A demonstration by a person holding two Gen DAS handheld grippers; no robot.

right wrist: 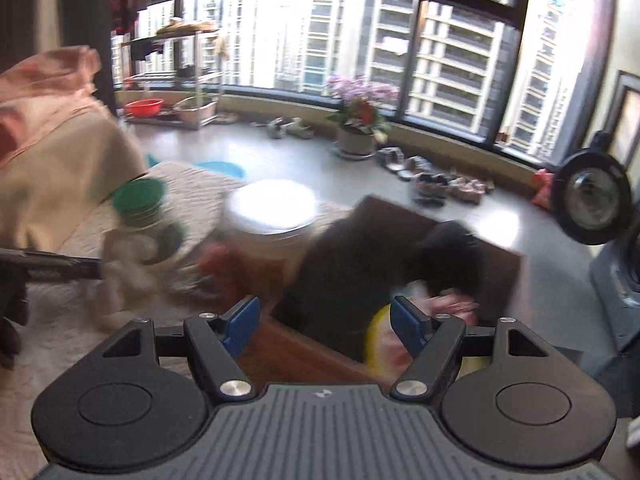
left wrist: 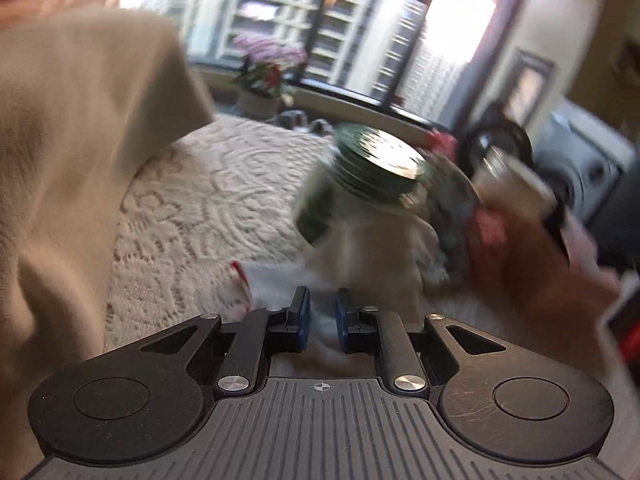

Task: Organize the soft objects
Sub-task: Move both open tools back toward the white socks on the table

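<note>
jars (left wrist: 360, 184) blurred, labels unreadable

Both wrist views angle down, close over the bedspread (left wrist: 192, 208), sharing the window (right wrist: 360, 32)

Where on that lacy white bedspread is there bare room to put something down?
Free: the lacy white bedspread, between the beige cloth pile and the green-lidded glass jar. Crowded: around the jar, the white-lidded jar and the white cloth in the left gripper.

Cream lace-patterned table cover (left wrist: 208, 200) is bearing a green-lidded glass jar (left wrist: 360, 184) and a white-lidded jar (right wrist: 272, 216).
</note>
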